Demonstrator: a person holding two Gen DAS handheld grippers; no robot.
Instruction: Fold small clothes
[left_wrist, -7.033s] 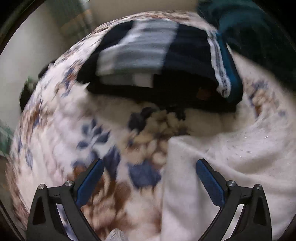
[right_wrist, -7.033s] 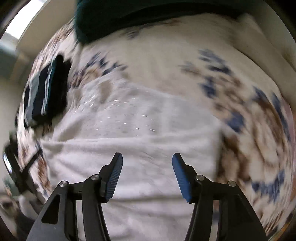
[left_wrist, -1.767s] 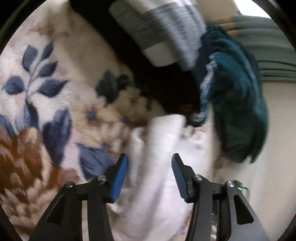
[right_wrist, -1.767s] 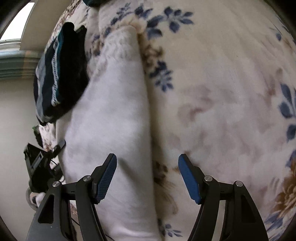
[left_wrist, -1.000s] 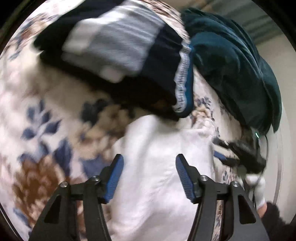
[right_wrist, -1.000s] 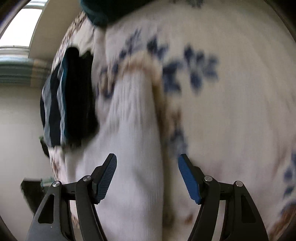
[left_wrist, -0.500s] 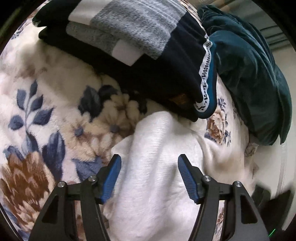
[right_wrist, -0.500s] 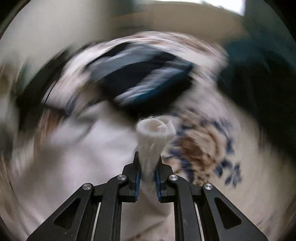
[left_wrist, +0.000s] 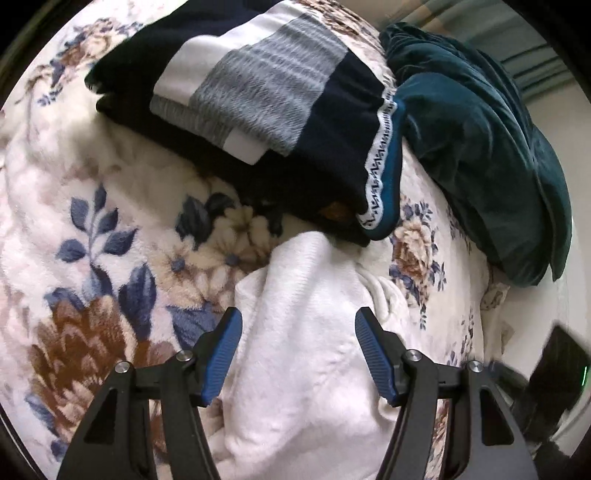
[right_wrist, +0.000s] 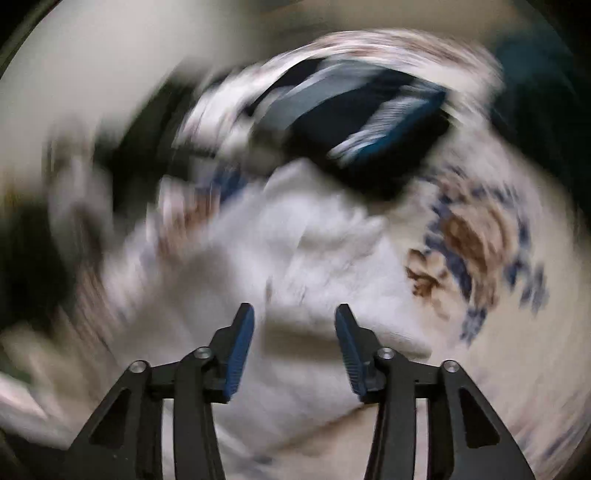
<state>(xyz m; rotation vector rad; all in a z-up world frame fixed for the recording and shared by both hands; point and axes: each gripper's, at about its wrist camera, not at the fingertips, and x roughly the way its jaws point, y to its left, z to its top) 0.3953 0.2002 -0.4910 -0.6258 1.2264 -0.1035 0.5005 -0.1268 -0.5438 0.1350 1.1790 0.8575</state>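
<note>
Two tongs hang with jaws apart, empty, over a white garment (left_wrist: 306, 332) bunched on a floral blanket (left_wrist: 110, 229): left tongs (left_wrist: 298, 350), right tongs (right_wrist: 294, 341). Folded dark clothes (left_wrist: 258, 92) sit just beyond, likely the finished pile. Right view is blurred.

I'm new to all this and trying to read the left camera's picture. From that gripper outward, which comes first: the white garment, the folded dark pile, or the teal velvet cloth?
1. White garment: directly under the open left gripper, between its fingers.
2. Folded dark pile: farther ahead, upper middle, on the floral blanket.
3. Teal velvet cloth: upper right; its near edge reaches about level with the pile's, so that ranking is loose.
</note>
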